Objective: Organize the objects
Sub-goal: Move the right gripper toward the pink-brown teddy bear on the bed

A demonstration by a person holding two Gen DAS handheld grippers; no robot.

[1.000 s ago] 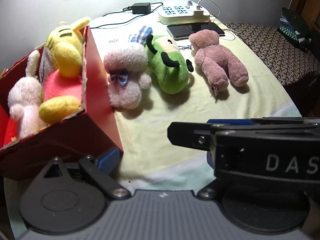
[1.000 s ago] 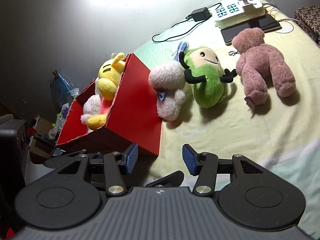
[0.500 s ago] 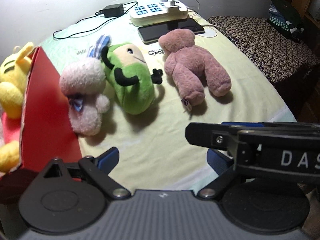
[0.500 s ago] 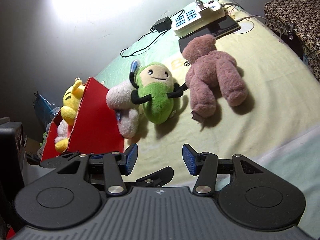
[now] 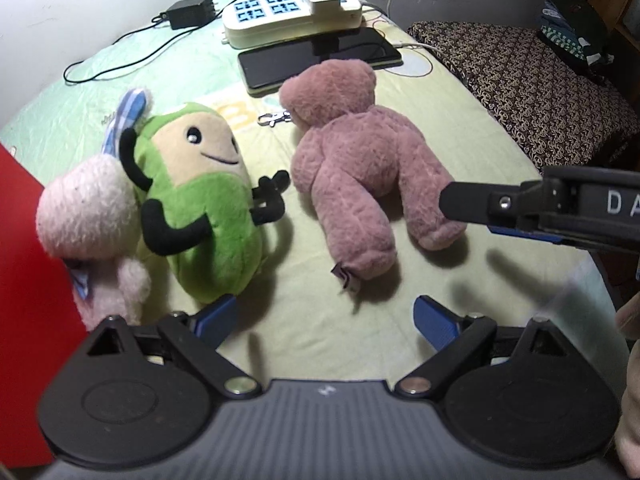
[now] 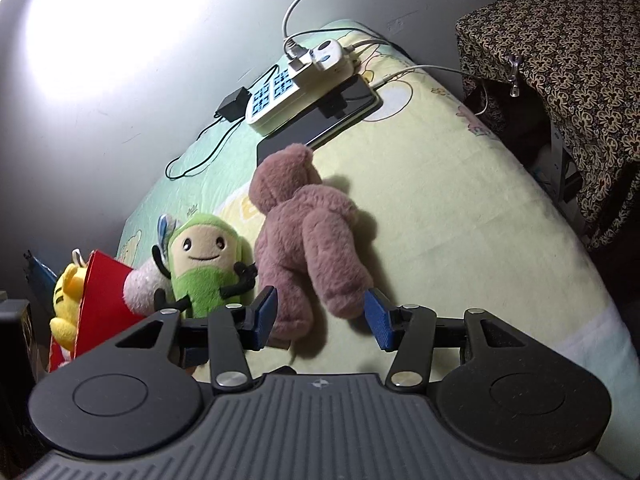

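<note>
With your right gripper spread wide at the legs of the pink bear, which lies face down on the bed beside the green plush, pinch one leg deep before lifting toward the red box, keeping your open, empty left gripper clear.

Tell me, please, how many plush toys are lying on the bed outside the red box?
3: a mauve bear on the right, a green toy in the middle, and a pale pink one against the red box. Others may be hidden behind the box.
</note>
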